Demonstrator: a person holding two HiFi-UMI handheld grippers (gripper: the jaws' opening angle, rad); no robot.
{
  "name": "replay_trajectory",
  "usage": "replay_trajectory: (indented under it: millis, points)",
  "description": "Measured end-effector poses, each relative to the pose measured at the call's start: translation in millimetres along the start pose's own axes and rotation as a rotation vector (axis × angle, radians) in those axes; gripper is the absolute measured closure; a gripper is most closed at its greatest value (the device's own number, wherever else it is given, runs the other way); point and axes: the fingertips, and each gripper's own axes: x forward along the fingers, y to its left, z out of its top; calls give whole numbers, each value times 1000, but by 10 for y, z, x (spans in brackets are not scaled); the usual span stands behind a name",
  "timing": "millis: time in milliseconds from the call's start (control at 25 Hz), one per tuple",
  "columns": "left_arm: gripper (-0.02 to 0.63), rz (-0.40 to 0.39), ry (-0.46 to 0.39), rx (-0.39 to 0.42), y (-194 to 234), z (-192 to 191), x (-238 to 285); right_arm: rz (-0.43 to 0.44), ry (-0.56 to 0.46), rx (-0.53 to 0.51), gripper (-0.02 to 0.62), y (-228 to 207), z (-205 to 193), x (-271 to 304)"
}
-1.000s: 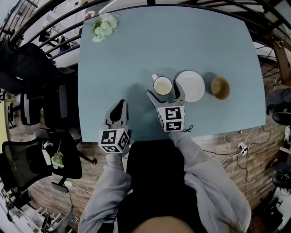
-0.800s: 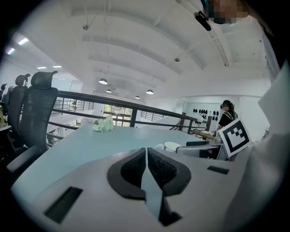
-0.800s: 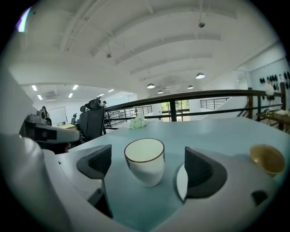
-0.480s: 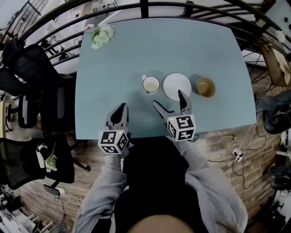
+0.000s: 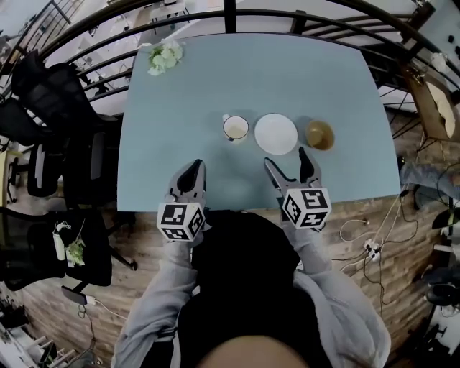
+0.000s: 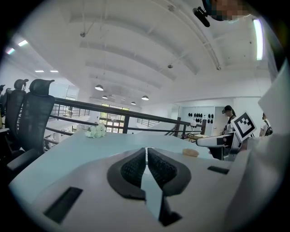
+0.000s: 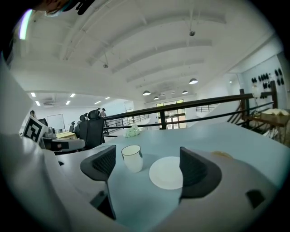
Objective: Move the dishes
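Observation:
Three dishes stand in a row mid-table: a white cup (image 5: 235,128), a white plate (image 5: 276,134) and a brown bowl (image 5: 320,134). My right gripper (image 5: 289,159) hovers short of the plate and bowl, near the table's front edge, open. Its jaws have just been closing slightly, with nothing between them. In the right gripper view the cup (image 7: 132,157) and plate (image 7: 166,172) lie ahead of the right gripper (image 7: 147,161), the bowl (image 7: 222,154) behind the right finger. My left gripper (image 5: 192,172) is shut and empty at the front left, and the left gripper (image 6: 146,154) shows its pads together.
The light-blue table (image 5: 187,100) has a bunch of white flowers (image 5: 164,55) at its far left corner. A black railing (image 5: 230,14) runs behind it. Office chairs (image 5: 50,100) stand to the left. The right gripper's marker cube (image 6: 244,126) shows in the left gripper view.
Both grippers have drawn back from the dishes toward the table's near edge and risen. The right one has also shifted right, from beside the cup to short of the plate and bowl.

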Motion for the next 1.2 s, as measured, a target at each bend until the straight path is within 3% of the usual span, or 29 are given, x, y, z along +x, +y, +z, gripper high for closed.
replay_trajectory:
  millis: [240,560,760,1200]
  points:
    - [580,2,-18,16,-42,85,-40,-100,-55,-4,237,-293,132,-293]
    - [580,4,-8,28,-40,79,-15,-151,-71,26,415,-489,91,-421]
    - [580,5,4,28,-19,44,27,-201,-73,16,587,-572,65,-431]
    - [581,-13,38,32,-43,-35,138,-158,-7,-48,589,-583,-3,-249]
